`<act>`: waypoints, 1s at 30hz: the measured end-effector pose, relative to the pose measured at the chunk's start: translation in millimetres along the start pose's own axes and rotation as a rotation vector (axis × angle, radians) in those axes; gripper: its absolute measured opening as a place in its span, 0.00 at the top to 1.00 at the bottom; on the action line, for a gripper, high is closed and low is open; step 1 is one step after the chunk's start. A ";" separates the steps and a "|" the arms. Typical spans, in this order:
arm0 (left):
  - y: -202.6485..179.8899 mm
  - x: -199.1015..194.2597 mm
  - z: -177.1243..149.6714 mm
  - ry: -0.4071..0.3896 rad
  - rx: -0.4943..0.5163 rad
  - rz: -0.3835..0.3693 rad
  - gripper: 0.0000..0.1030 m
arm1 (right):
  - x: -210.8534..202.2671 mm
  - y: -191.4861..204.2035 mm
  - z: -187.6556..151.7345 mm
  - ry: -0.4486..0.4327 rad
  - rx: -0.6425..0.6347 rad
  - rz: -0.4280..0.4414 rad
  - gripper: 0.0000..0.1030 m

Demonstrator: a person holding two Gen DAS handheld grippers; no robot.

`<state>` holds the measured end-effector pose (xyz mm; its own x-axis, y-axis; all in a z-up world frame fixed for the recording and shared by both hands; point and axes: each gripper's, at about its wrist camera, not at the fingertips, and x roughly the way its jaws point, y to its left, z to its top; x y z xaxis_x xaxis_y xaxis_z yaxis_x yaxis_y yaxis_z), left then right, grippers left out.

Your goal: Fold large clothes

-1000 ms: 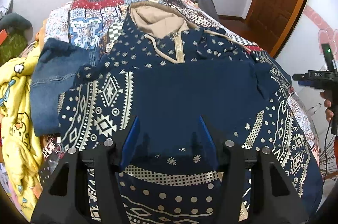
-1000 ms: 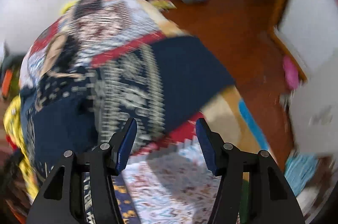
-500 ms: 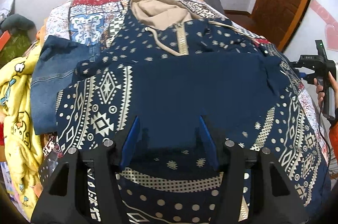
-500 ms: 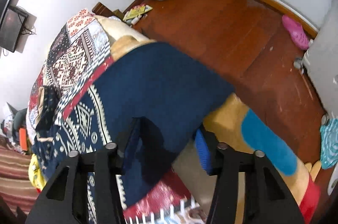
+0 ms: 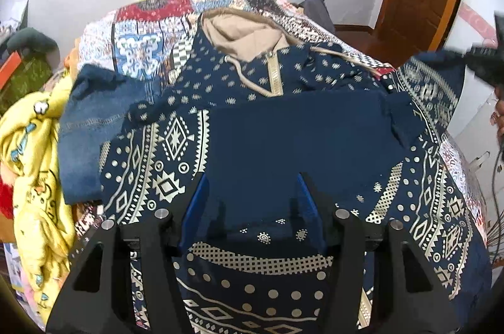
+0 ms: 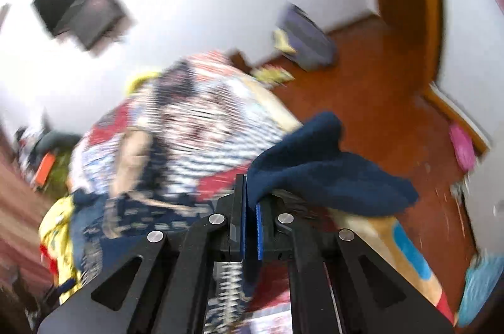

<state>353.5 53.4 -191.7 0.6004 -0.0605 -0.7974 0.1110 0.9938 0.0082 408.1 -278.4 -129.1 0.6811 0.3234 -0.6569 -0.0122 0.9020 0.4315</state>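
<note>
Left wrist view alone shows whole navy patterned hoodie spread on bed, hood far from left claw, hem near; long axis runs straight ahead of claw. Left claw half wide, blue pads apart over fabric, gripping nothing. Right wrist view, blurred, alone shows right claw clamped on navy sleeve end, cloth bunched beyond tips, wooden floor beyond.

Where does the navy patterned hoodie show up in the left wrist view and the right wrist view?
Left wrist: the hoodie fills the centre, spread on the bed.
Right wrist: a plain navy part of the hoodie sits centre right, clamped in the right tool.
Shared landmark: the patchwork bedspread.
</note>
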 end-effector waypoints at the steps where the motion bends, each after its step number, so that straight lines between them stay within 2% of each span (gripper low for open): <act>1: -1.2 -5.0 0.1 -0.011 0.007 -0.002 0.45 | -11.1 21.8 0.7 -0.022 -0.052 0.033 0.96; 4: -3.7 -16.3 -0.4 -0.034 0.016 -0.014 0.45 | -21.9 68.1 -3.1 -0.020 -0.142 0.118 0.96; 7: -4.2 -27.9 -2.4 -0.053 0.025 -0.019 0.45 | -13.3 103.7 -18.4 0.024 -0.201 0.169 0.96; 10: -0.6 -38.5 -5.7 -0.066 0.027 -0.018 0.45 | 8.0 126.6 -39.8 0.088 -0.248 0.171 0.96; 13: 5.8 -45.6 -10.1 -0.065 0.022 -0.018 0.45 | 44.6 142.8 -67.5 0.217 -0.270 0.149 0.95; 18: 16.2 -51.1 -19.0 -0.044 -0.001 -0.033 0.45 | 82.5 134.6 -103.2 0.402 -0.259 0.078 0.94; 23: 9.6 -50.7 -21.0 -0.034 0.015 -0.026 0.45 | 91.0 121.1 -127.6 0.598 -0.299 0.031 0.84; 27: -5.6 -50.6 -14.6 -0.043 0.033 -0.039 0.45 | 70.7 113.3 -133.4 0.596 -0.367 0.007 0.83; 30: -22.0 -51.0 -5.8 -0.052 0.060 -0.054 0.45 | 48.9 109.7 -124.8 0.548 -0.414 0.012 0.81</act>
<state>315.9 35.2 -154.7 0.6327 -0.1197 -0.7651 0.1902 0.9817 0.0037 348.6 -128.0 -191.0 0.2120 0.3332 -0.9187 -0.3707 0.8972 0.2399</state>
